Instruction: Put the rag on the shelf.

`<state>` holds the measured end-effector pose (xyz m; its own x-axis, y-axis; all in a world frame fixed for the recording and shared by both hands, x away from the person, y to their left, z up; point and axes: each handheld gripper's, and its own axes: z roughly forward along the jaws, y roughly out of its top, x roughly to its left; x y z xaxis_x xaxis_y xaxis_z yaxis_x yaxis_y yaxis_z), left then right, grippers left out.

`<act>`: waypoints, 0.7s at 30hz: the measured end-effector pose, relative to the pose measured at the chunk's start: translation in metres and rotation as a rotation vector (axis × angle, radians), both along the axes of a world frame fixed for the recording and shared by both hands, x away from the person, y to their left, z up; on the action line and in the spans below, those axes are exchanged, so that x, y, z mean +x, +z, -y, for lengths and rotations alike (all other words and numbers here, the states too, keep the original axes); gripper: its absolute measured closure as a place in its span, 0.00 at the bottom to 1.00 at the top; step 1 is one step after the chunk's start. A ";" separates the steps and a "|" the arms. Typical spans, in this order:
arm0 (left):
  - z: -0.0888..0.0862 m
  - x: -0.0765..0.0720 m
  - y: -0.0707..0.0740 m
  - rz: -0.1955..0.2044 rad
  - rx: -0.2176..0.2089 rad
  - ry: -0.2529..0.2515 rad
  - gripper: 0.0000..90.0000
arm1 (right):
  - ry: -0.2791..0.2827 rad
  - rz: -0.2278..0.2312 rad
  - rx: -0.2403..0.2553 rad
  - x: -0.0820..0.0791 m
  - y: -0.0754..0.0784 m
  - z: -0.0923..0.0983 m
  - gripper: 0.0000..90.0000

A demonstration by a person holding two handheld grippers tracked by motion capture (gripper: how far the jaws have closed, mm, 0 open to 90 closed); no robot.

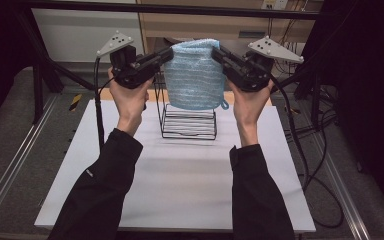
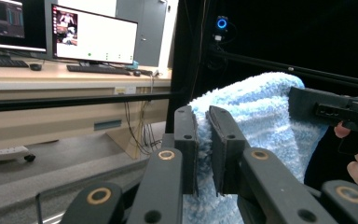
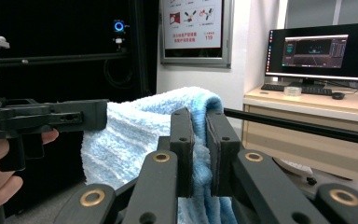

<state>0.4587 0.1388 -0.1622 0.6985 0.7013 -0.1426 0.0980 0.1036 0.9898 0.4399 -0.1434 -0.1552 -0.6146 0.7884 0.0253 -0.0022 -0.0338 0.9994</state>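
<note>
High view: both tools, left tool (image 1: 169,53) and right tool (image 1: 216,53), pinch fluffy blue towel (image 1: 194,75) (ribbed); wire rack (image 1: 189,121) below

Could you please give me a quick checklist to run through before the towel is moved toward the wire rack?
1. Left gripper clamped on the blue towel at a top corner: ok.
2. Right gripper clamped on the opposite top corner: ok.
3. Towel spread between both grippers, hanging flat: ok.
4. Towel's lower edge higher than the top of the wire rack: cannot tell.
5. Rack standing upright on the white table: ok.
6. Trailing cables away from the rack: ok.
</note>
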 end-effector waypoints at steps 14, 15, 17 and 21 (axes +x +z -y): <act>0.001 0.023 0.023 0.022 0.017 0.034 0.91 | 0.008 0.019 0.019 0.027 0.018 -0.001 0.92; 0.001 0.024 0.024 0.023 0.015 0.038 0.91 | 0.007 0.019 0.019 0.030 0.019 -0.001 0.92; 0.000 0.027 0.026 0.023 0.009 0.037 0.91 | 0.003 0.021 0.017 0.034 0.021 -0.003 0.92; -0.002 0.034 0.028 0.027 -0.011 0.038 0.91 | -0.002 0.029 0.024 0.042 0.024 -0.005 0.92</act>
